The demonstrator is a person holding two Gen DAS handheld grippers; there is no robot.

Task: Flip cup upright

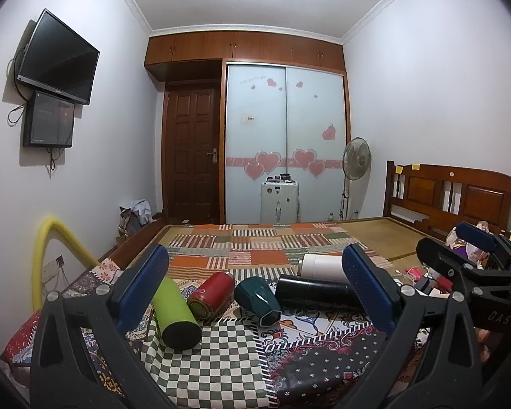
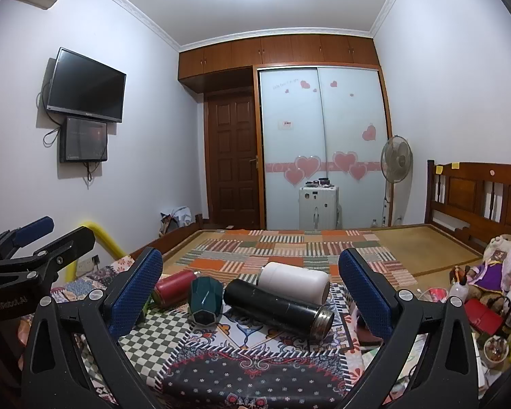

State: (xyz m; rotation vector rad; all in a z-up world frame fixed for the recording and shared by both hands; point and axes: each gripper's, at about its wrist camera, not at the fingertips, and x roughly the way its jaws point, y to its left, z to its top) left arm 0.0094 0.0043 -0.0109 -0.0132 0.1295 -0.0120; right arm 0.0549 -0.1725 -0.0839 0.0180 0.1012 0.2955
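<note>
Both the left gripper and the right gripper hover with jaws wide, holding nothing. Beyond them, on the patchwork quilt of the bed, five cups lie on their sides: a lime-green cylindrical cup, a red metal cup, a dark-green faceted cup, a black steel flask and, farthest, a white cylindrical cup.

Both looking low along the bed toward the wardrobe, close above the quilt. Left view set further left, right view further right. Shared: lying cups, door, wall television.
</note>
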